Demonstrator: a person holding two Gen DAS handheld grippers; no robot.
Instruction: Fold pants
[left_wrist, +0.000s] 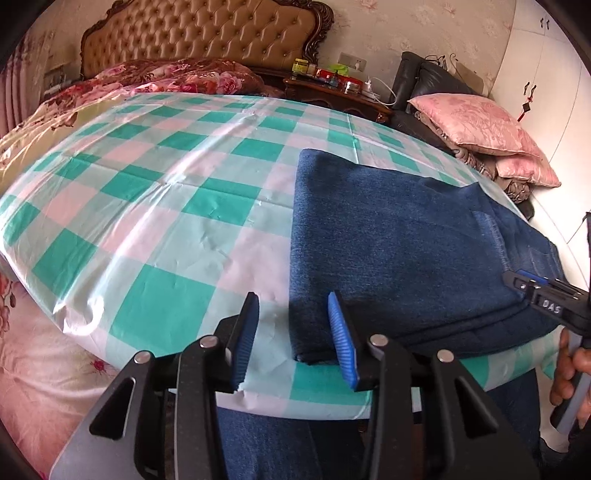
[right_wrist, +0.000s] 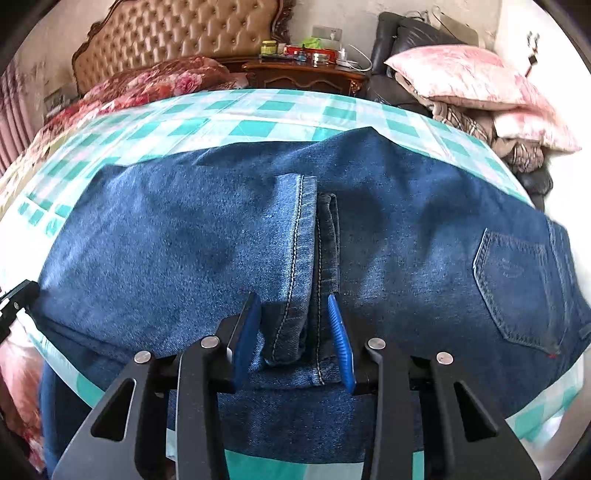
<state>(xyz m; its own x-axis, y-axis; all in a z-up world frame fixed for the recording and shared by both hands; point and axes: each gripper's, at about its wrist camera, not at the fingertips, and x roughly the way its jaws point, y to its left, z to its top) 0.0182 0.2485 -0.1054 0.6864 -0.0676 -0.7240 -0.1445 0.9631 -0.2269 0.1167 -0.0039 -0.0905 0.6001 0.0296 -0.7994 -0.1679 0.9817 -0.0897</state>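
1. The pants (right_wrist: 207, 236), blue denim jeans, lie folded on a green, pink and white checked cloth (left_wrist: 155, 206) spread over a raised surface. In the left wrist view they fill the right half of the frame; in the right wrist view they span nearly the whole middle.
2. In the right wrist view the leg hems (right_wrist: 301, 266) lie doubled back across the middle of the denim, their stitched edges running from the centre of the frame down to the lower centre. A back pocket (right_wrist: 517, 288) shows at the right edge.
3. The right gripper (right_wrist: 295, 336) sits at the lower centre of its own view. Its jaws stand wide, one blue pad on either side of the hem ends, not pressing them.
4. The left gripper (left_wrist: 293, 339) sits at the lower centre of its own view, at the near left corner of the folded pants. Its jaws stand wide: the right pad is over the denim edge, the left pad over the checked cloth.
5. At the right edge of the left wrist view, the right gripper's tip rests at the pocket end of the pants.
6. In the upper part of both frames are a tufted headboard (left_wrist: 199, 33), a floral quilt (left_wrist: 173, 77), a wooden nightstand (left_wrist: 332, 96) with small items, and pink pillows (left_wrist: 480, 125) on a dark chair.
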